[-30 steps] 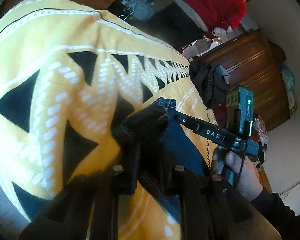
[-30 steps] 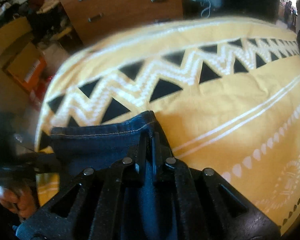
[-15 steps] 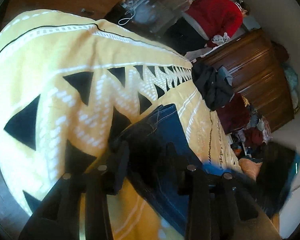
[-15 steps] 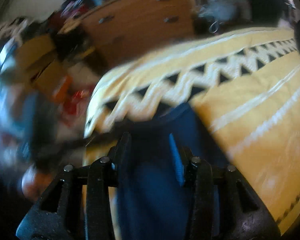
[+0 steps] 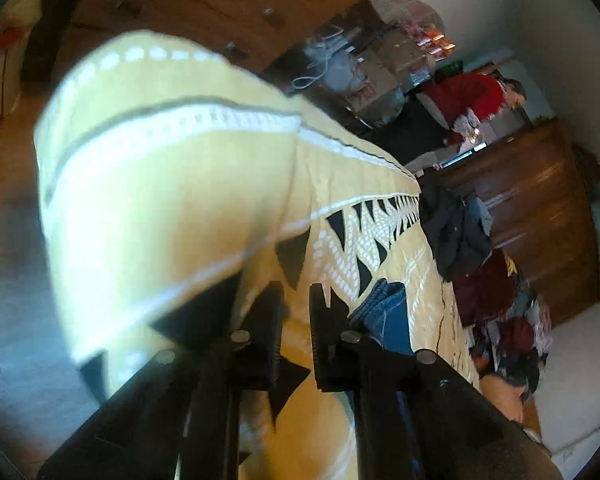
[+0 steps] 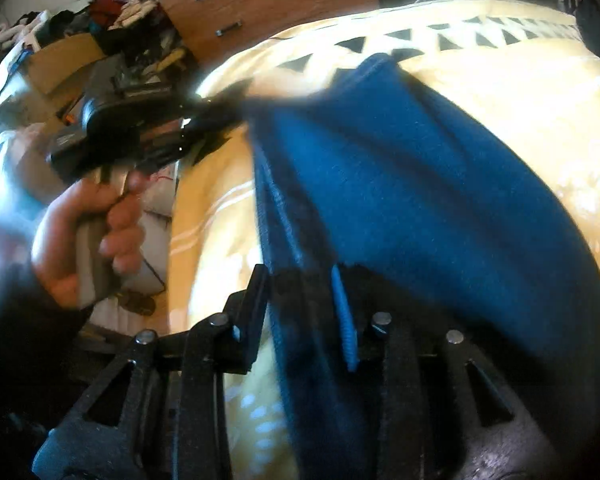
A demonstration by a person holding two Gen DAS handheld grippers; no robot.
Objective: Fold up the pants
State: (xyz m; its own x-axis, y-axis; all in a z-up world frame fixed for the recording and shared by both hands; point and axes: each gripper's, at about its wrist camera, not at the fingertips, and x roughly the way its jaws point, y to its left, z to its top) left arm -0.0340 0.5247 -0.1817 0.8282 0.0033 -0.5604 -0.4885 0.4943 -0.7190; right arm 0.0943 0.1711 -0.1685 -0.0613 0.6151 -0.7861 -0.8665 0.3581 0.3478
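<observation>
Blue denim pants [image 6: 400, 184] lie on a yellow bedspread [image 6: 520, 92] with black triangles. My right gripper [image 6: 300, 284] is open, its jaws apart over the pants' near edge, with denim lying between them. My left gripper [image 5: 296, 292] is open and empty, pulled back over the bed's corner; the pants' hem [image 5: 384, 304] shows just right of its fingers. In the right wrist view the left gripper [image 6: 220, 116] is held by a hand at the pants' left side, blurred.
A wooden dresser [image 6: 268, 4] stands beyond the bed. Dark clothes [image 5: 456, 236] are piled on the bed's far edge. A brown cabinet [image 5: 540, 208] and a clothes heap [image 5: 508, 320] are on the right. A person in red [image 5: 468, 96] is behind.
Both grippers have let go of the pants and opened. The left gripper has pulled back and left, off the denim. The right gripper has drawn back along the pants.
</observation>
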